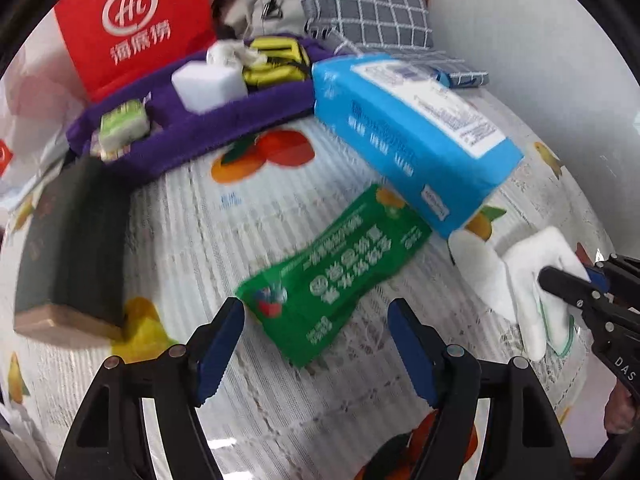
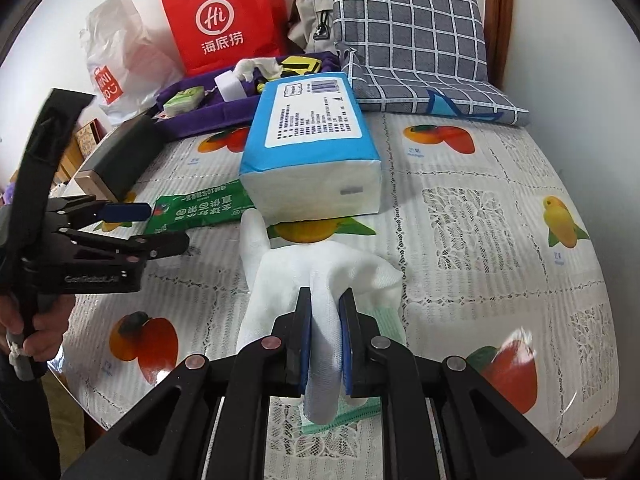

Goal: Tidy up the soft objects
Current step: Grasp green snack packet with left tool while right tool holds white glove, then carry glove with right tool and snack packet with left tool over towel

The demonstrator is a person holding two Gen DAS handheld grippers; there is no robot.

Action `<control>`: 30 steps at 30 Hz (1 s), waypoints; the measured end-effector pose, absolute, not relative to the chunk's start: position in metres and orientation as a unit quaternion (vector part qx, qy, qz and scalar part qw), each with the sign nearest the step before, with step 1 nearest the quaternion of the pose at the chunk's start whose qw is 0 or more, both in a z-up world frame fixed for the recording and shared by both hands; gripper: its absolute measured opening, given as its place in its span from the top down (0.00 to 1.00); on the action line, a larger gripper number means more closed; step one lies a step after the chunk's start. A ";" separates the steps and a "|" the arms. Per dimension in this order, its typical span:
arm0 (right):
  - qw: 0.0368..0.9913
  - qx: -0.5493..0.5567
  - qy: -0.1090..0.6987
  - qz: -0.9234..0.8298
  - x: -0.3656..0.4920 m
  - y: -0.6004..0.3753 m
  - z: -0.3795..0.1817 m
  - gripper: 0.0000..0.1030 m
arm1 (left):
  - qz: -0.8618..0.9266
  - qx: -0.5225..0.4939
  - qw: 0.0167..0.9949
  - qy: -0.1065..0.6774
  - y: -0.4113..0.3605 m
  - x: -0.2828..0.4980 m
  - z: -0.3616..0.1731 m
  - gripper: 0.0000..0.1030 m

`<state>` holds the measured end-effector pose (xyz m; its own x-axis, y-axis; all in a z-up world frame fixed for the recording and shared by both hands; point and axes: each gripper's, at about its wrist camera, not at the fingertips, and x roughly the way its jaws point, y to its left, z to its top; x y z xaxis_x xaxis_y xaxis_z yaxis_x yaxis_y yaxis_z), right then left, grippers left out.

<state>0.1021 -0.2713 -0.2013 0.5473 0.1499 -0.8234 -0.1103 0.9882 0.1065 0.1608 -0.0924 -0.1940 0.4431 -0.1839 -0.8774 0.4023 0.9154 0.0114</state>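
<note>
My right gripper [image 2: 325,300] is shut on a white glove [image 2: 320,272] with a green cuff and holds it just over the table; it also shows in the left wrist view [image 1: 532,276]. My left gripper [image 1: 316,314] is open and empty, its jaws on either side of the near end of a green soft packet [image 1: 332,276], which also shows in the right wrist view [image 2: 200,210]. A blue tissue pack [image 2: 310,140] lies behind the glove. A purple fabric tray [image 1: 208,132] at the back holds a white sponge [image 1: 210,82], a green sponge [image 1: 124,124] and a yellow-black item [image 1: 276,60].
A dark sponge block [image 1: 76,240] lies at the left. A red paper bag [image 2: 224,12], a white plastic bag [image 2: 120,60], a beige pouch [image 2: 312,16] and a grey checked cushion [image 2: 412,32] stand along the back. The table has a fruit-print cloth [image 2: 480,220].
</note>
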 end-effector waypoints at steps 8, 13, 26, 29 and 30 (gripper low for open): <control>0.877 0.030 0.473 0.077 0.105 -0.276 -0.204 0.88 | -0.207 0.176 0.829 0.489 -0.123 0.178 -0.204 0.29; 0.886 0.038 0.454 0.084 0.101 -0.282 -0.189 0.88 | -0.223 0.131 0.829 0.496 -0.118 0.174 -0.205 0.46; 0.901 0.045 0.424 0.076 0.100 -0.289 -0.154 0.88 | -0.200 0.037 0.835 0.512 -0.086 0.163 -0.193 0.74; 0.904 0.042 0.419 0.077 0.100 -0.286 -0.148 0.88 | -0.194 0.025 0.839 0.508 -0.075 0.160 -0.186 0.74; 0.904 0.043 0.417 0.078 0.100 -0.285 -0.145 0.88 | -0.189 0.021 0.842 0.506 -0.069 0.158 -0.182 0.74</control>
